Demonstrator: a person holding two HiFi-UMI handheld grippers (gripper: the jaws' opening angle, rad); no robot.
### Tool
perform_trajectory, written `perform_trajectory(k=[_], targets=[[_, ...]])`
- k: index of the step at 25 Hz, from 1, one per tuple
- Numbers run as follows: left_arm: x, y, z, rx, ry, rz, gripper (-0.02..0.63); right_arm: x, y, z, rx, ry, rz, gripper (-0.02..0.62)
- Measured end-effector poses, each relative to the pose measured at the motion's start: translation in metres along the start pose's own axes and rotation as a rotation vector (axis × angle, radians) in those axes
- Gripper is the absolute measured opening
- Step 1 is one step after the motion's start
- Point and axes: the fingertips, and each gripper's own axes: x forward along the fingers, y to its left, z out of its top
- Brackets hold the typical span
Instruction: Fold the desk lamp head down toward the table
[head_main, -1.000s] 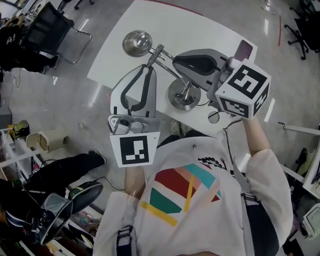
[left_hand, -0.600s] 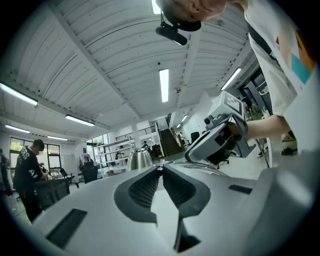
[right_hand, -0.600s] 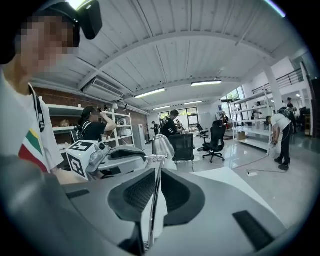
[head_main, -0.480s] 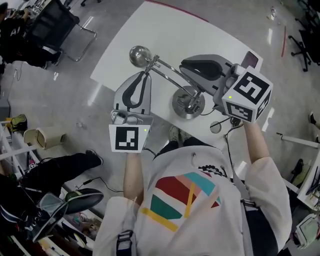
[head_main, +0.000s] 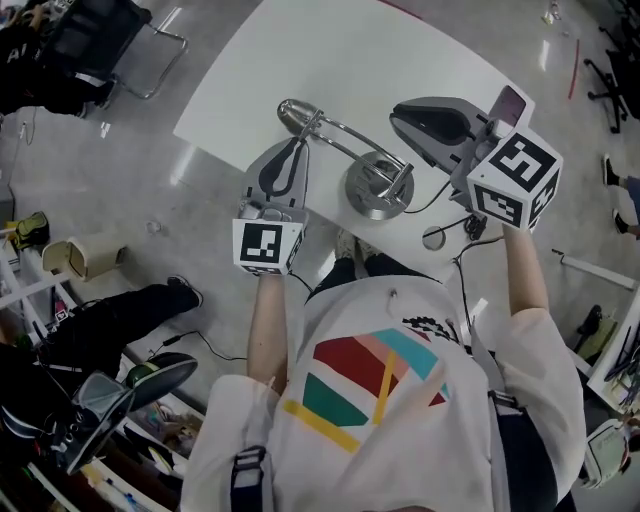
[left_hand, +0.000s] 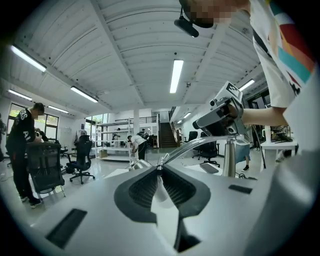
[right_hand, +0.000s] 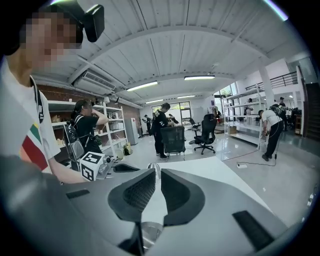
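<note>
A chrome desk lamp stands near the front edge of the white table (head_main: 330, 50), with a round base (head_main: 372, 192) and a thin arm (head_main: 345, 133). The arm slants left to a small dome head (head_main: 292, 110), which sits low near the tabletop. My left gripper (head_main: 297, 146) is shut on the arm just behind the head; in the left gripper view its tips (left_hand: 160, 167) pinch the arm beside the head (left_hand: 136, 165). My right gripper (head_main: 400, 112) hovers right of the base, jaws a slim gap apart and empty. The right gripper view shows the base (right_hand: 150, 233) below it.
A purple phone (head_main: 510, 102) lies at the table's right corner. A cable with a round switch (head_main: 432, 237) hangs off the front edge. Office chairs (head_main: 95, 40) stand at far left. People and shelving stand in the room beyond.
My left gripper has sunk with the lamp arm in it, and the head has come down toward the table. My right gripper has drifted right, off the base.
</note>
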Motion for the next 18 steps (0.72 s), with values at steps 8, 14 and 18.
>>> perform_trajectory(k=[8,14,18], targets=[[0.006,-0.021,-0.04,0.003,0.067,-0.048,0.081,0.004,-0.018,-0.039,0.045,0.067,-0.001,0.038],[0.008,-0.029,-0.05,0.028,0.089,-0.081,0.081,0.01,-0.021,-0.067,0.058,0.106,0.075,0.038],[0.012,-0.028,-0.055,-0.009,0.102,-0.088,0.081,0.027,-0.007,-0.077,-0.234,0.049,0.2,0.038]])
